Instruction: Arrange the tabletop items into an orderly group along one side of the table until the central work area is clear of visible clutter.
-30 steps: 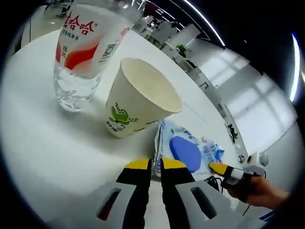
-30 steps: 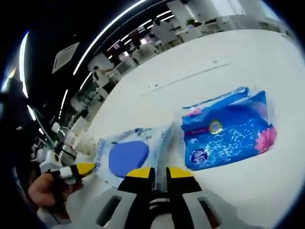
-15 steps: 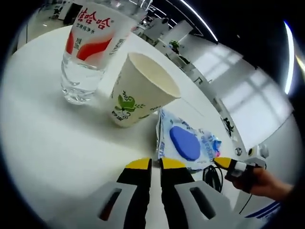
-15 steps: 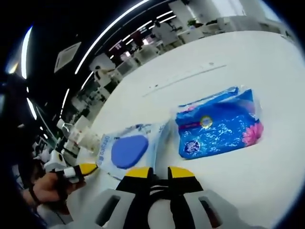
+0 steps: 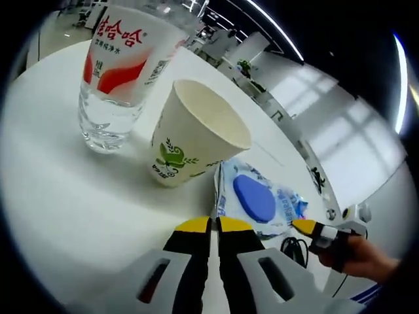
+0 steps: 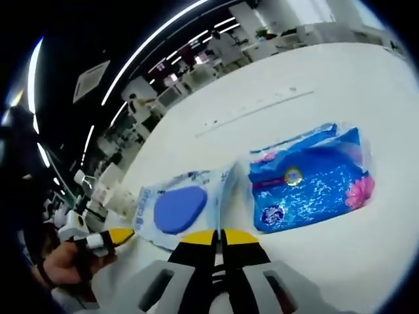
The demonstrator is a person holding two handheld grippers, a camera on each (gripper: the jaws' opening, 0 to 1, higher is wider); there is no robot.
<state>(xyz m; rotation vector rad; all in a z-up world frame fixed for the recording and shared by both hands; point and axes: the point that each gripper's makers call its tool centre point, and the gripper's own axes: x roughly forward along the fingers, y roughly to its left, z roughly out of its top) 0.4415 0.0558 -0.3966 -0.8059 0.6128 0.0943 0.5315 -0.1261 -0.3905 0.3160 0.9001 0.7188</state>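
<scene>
right gripper view — two packets (image 6: 177, 210) (image 6: 311, 181)

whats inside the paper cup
Nothing visible: the paper cup stands upright beside the water bottle, and the part of its pale inner wall that shows is bare. Its bottom is hidden behind the near rim, so that part cannot be checked.

Open-plan office, rows of desks (image 6: 216, 49) (far off), ceiling light strips (image 6: 150, 39)
</scene>
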